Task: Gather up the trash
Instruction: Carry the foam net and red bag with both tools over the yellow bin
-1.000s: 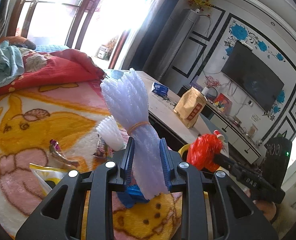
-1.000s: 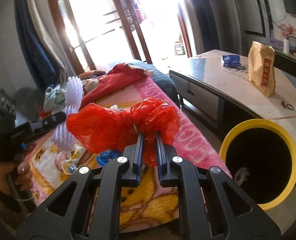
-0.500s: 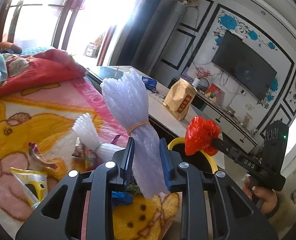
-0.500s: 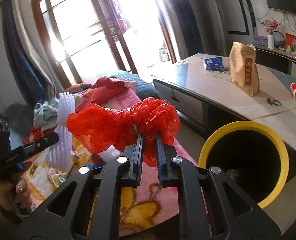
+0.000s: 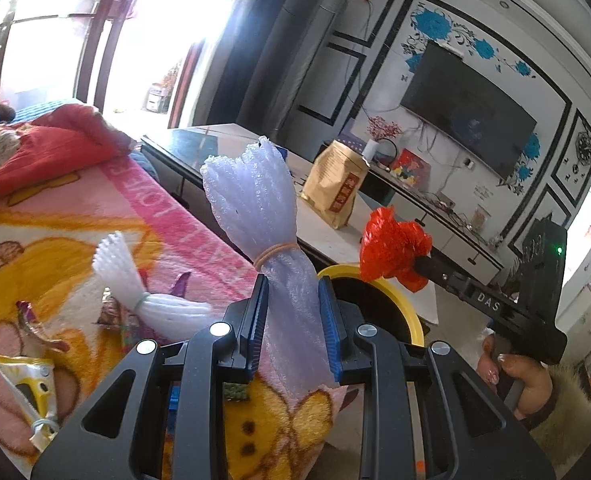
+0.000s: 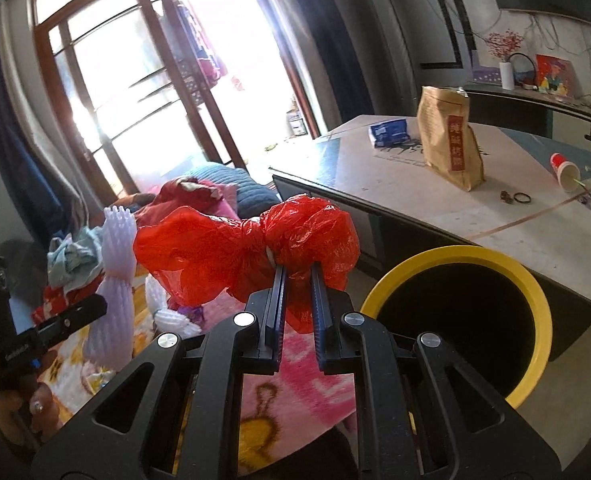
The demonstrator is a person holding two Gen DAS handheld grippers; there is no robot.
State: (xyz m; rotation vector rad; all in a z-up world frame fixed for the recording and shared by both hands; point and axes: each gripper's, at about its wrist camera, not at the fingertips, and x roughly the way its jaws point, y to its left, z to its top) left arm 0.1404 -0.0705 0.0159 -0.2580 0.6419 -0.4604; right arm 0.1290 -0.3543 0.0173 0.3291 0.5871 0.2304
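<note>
left claw: left gripper (image 5: 291,312) is clamped snug on the white foam net bundle (image 5: 255,208), pinched just below its rubber band, top half sticking up

right claw: right gripper (image 6: 297,300) is nearly shut, pinching the knotted neck of the red plastic bag (image 6: 247,252), both puffs hanging out either side

bin: yellow-rimmed trash bin (image 6: 455,256) sits on the floor between the cartoon blanket (image 5: 167,216) and the low table (image 6: 375,184), just right of the red bag

step: looks like carrying both pieces over to the bin

tip: get each load fully over the dark opening before letting go, this stuff is light and could catch the rim

leftovers: another foam net (image 5: 135,300) and a yellow wrapper (image 5: 27,380) are lying on the blanket
</note>
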